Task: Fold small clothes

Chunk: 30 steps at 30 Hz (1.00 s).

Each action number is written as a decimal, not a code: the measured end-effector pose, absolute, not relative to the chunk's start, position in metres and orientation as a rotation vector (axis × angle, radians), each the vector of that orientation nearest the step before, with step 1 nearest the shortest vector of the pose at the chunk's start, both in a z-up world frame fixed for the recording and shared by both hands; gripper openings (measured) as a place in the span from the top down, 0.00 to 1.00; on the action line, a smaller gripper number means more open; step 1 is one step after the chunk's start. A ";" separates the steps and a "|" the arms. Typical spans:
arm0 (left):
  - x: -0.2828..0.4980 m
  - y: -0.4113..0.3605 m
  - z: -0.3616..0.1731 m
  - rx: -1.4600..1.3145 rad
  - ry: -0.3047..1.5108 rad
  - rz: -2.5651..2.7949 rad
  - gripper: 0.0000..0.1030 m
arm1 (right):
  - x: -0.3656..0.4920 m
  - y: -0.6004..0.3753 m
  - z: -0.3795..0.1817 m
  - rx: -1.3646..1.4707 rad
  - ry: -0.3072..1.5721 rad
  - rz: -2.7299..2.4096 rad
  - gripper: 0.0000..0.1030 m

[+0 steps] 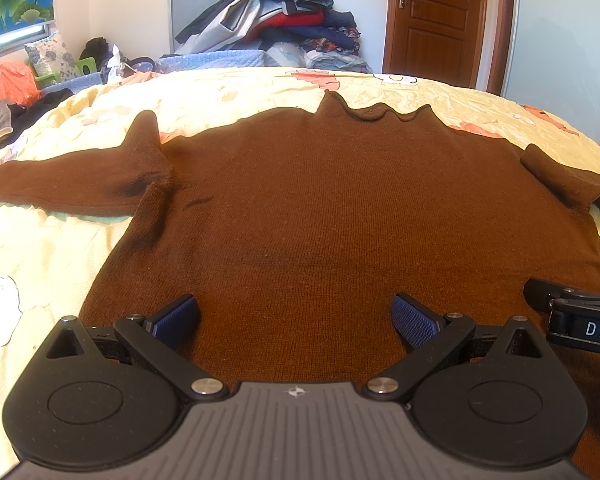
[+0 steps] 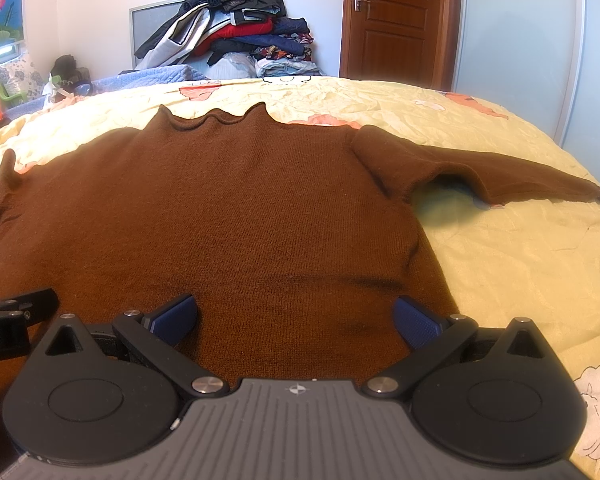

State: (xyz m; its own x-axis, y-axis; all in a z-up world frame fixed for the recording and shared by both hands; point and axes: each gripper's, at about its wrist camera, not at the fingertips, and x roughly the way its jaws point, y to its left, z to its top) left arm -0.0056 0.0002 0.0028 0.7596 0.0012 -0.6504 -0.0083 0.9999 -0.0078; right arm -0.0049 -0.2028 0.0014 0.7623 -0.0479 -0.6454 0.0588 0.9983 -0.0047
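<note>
I am holding my left gripper (image 1: 296, 318) low over the bottom part of the sweater (image 1: 340, 208), its blue pads (image 1: 416, 320) spread wide apart with nothing between them but knit lying below. My right gripper (image 2: 296, 318) is sitting the same way, pads (image 2: 174, 320) splayed fully and gripping nothing, just above the hem region on the sweater's right half. The two tools are riding side by side: the right one's black finger is poking into the left camera's right edge, and the left one's is showing at the right camera's left edge.

The sweater is lying spread flat, collar (image 1: 374, 114) pointing away from me, on the bed (image 1: 40, 248), which is wearing a yellow cover with pink and white prints. The body is looking fairly smooth, with a faint crease running across the lower part. The left sleeve (image 1: 60, 188) is stretching out sideways, bunching into a raised peak near the shoulder. The right sleeve (image 2: 500, 180) is reaching out toward the bed's right side, lying flat with a small shadowed gap under the armpit.

Beyond the bed, a heap of clothes (image 1: 276, 20) is piling against the wall, and a wooden door (image 1: 436, 20) is standing shut to its right.
</note>
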 end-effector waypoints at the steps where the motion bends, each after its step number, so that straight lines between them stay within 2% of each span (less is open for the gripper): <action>1: -0.006 0.000 0.003 -0.010 0.708 0.005 0.00 | -0.005 -0.203 0.001 0.016 0.702 -0.058 0.00; 22: -0.005 -0.001 0.002 -0.008 0.707 0.016 0.00 | -0.005 -0.207 0.010 0.012 0.740 0.019 0.00; 24: -0.005 -0.001 0.002 -0.008 0.706 0.016 0.00 | 0.001 -0.221 0.025 0.030 0.756 0.033 0.00; 30: -0.005 -0.001 0.002 -0.008 0.706 0.016 0.00 | -0.004 -0.267 0.078 0.027 0.586 -0.012 0.00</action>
